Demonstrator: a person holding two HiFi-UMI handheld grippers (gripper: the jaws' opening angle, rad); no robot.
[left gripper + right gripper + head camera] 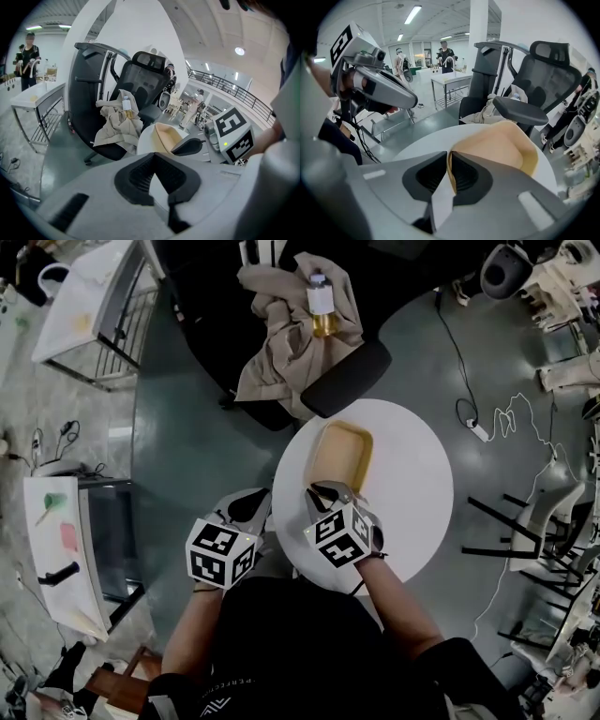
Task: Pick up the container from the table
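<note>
**Right gripper bites the container's near rim**

The container (339,457), a shallow tan tray with rounded corners, lies flat and empty on the table (412,493). It sits on the table's left half and reaches towards its far edge. And there's the bite: the right gripper (450,164) has its jaws clamped on the thin rim at the container's end nearest the person. One pad is inside the wall and one outside, with the tool tilted steeply down over the table's near side.

How will it handle? It looks light, being thin-walled with nothing in it. It is probably moulded plastic or pulp, stiff enough to keep its shape but likely to flex a little when hung from one end. The surface reads smooth, so a pinch on the lip alone could slip, or let the far end droop as it comes up. The raised wall is the only real purchase; the flat floor offers none. A hold deep on that wall, pads well over the lip, looks safest, and so does a slow, level lift.

The left gripper (152,157) hangs off the table's near-left edge, jaw tips together, nothing between them, touching nothing. Beyond the table's far side a chair (347,381) carries a crumpled cloth (281,362) and a bottle (322,306).
</note>
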